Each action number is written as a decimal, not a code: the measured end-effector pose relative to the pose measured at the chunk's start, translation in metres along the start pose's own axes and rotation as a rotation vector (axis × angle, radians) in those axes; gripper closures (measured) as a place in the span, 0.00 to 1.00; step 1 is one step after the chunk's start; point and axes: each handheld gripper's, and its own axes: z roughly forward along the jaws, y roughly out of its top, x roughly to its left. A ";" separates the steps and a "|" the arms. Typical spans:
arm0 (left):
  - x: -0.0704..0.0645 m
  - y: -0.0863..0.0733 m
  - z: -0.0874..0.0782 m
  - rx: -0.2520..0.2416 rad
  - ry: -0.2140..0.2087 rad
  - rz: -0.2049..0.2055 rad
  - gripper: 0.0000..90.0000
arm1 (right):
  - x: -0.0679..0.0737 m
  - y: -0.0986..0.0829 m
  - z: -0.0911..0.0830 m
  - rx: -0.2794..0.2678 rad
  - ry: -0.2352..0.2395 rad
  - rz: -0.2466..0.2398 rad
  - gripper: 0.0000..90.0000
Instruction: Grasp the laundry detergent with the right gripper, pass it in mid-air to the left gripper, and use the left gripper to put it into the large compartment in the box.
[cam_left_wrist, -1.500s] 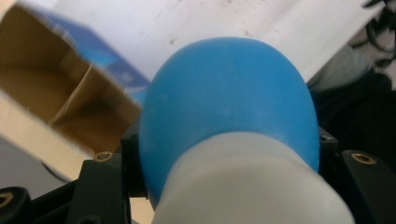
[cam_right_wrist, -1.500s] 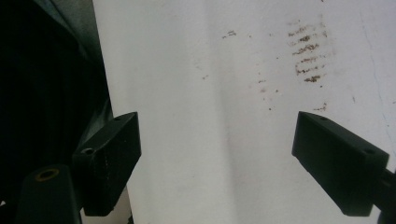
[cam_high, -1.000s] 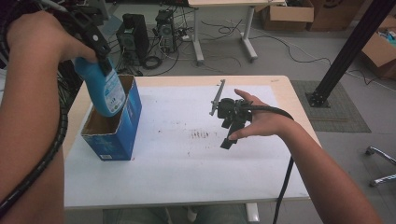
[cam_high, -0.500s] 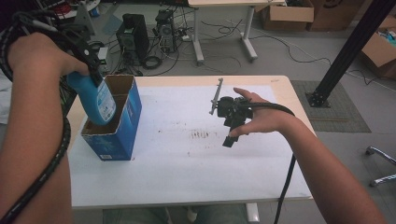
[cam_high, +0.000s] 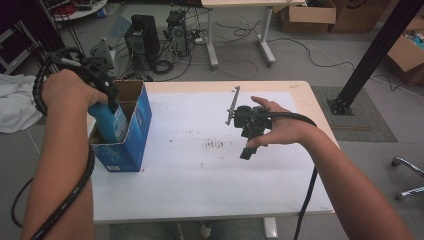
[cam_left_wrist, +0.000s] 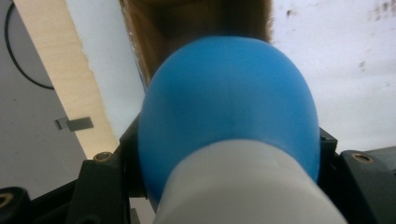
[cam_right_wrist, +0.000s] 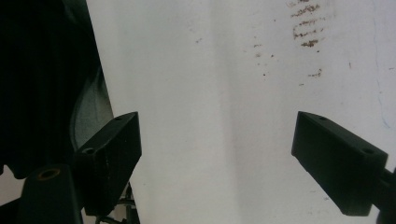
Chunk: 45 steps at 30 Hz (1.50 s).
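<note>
bottle (cam_high: 111, 121) base hidden inside box (cam_high: 131, 145)

Overhead forward-down — claw cameras close-up

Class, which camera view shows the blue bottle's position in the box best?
The high view: the blue bottle stands partly inside the blue box, held by the left gripper. The left gripper view shows its shoulder close up; the right gripper view shows tabletop.
</note>
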 end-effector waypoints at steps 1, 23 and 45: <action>0.001 0.001 0.005 0.001 -0.004 -0.004 0.43 | 0.000 0.000 0.000 0.004 -0.002 -0.001 0.17; -0.001 0.013 0.072 0.008 0.004 0.008 0.43 | -0.002 -0.001 0.014 0.010 -0.004 -0.003 0.18; 0.001 0.012 0.090 -0.002 -0.006 0.002 0.43 | -0.003 -0.002 0.021 0.012 0.022 0.000 0.18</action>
